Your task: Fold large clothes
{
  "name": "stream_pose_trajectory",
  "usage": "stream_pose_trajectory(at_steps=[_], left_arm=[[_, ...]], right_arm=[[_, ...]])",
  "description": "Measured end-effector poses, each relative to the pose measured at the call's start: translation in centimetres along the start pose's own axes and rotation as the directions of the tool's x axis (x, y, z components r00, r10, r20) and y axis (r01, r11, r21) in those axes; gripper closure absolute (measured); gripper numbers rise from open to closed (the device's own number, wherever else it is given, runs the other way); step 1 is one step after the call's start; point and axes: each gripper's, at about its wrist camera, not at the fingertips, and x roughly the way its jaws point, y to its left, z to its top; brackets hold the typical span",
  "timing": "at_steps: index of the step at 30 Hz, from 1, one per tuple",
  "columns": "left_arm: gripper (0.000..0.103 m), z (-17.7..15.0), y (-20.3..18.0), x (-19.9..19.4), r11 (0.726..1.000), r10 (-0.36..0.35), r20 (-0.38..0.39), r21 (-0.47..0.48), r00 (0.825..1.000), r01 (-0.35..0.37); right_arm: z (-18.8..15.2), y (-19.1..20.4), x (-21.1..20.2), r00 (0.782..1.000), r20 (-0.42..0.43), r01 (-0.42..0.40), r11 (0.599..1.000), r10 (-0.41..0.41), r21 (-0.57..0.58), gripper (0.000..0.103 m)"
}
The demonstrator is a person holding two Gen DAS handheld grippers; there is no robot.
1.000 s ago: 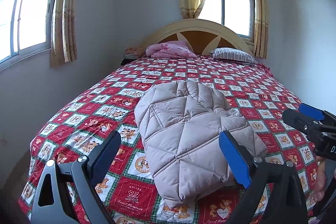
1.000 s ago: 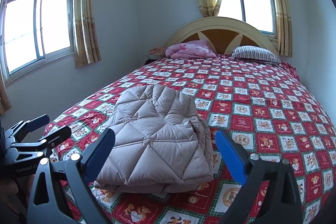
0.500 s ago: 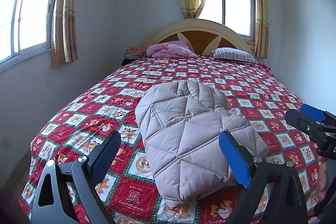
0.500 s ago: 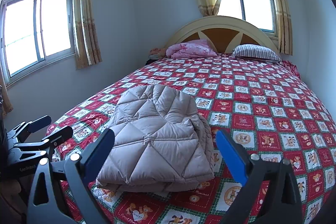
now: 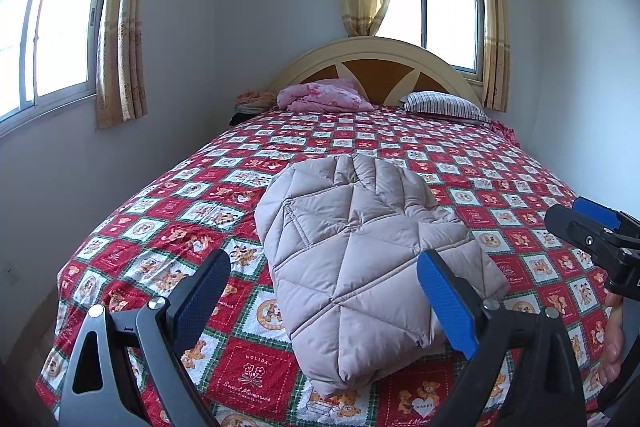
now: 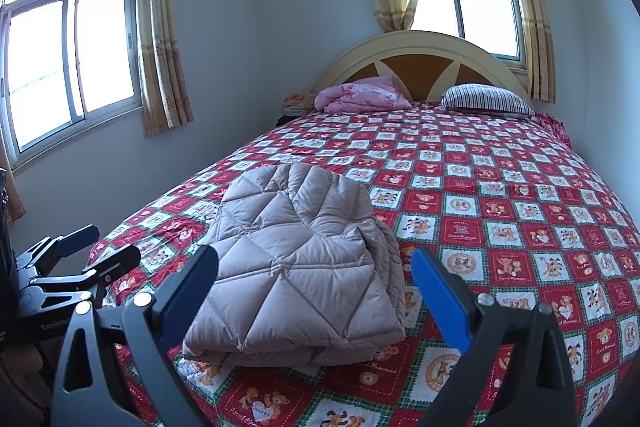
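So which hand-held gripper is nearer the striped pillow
Right, by a slim margin. The right hand-held gripper sits on the pillow's side of the folded jacket; the left hand-held gripper is opposite.

One folded quilted jacket [image 5: 360, 251], one striped pillow [image 5: 444, 103], one pink blanket [image 5: 324, 97], two windows, and two grippers, both spread wide.

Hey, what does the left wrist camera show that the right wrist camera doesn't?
Only the left wrist view shows the rounded closed fold of the jacket and the right tool at its edge. Only the right wrist view shows the jacket's stacked layer edges and the left tool. Both show the folded jacket lying free on the bed, the pink blanket and the striped pillow.
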Motion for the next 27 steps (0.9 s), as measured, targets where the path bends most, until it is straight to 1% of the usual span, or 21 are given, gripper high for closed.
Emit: stream_pose_trajectory(at_steps=[3, 7, 14, 19, 27], left_arm=[[0.008, 0.02, 0.06, -0.06, 1.000, 0.012, 0.009, -0.003, 1.000, -0.012], [0.008, 0.14, 0.14, 0.00, 1.000, 0.003, 0.005, -0.006, 1.000, -0.003], [0.007, 0.25, 0.32, 0.14, 1.000, 0.010, 0.001, -0.014, 1.000, -0.010], [0.006, 0.15, 0.43, 0.37, 1.000, 0.026, -0.005, -0.013, 1.000, -0.026], [0.006, -0.07, 0.34, 0.44, 1.000, 0.024, 0.004, 0.006, 1.000, -0.025]], right_arm=[[0.09, 0.07, -0.13, 1.000, 0.007, 0.000, 1.000, 0.000, 0.003, 0.004], [0.20, 0.20, -0.36, 1.000, 0.017, -0.003, 1.000, 0.003, 0.004, 0.004], [0.43, 0.56, -0.64, 1.000, 0.029, -0.007, 1.000, 0.006, 0.004, 0.004], [0.43, 0.56, -0.61, 1.000, 0.028, -0.008, 1.000, 0.007, 0.005, 0.004], [0.37, 0.80, -0.68, 1.000, 0.021, -0.013, 1.000, 0.012, 0.001, 0.004]])
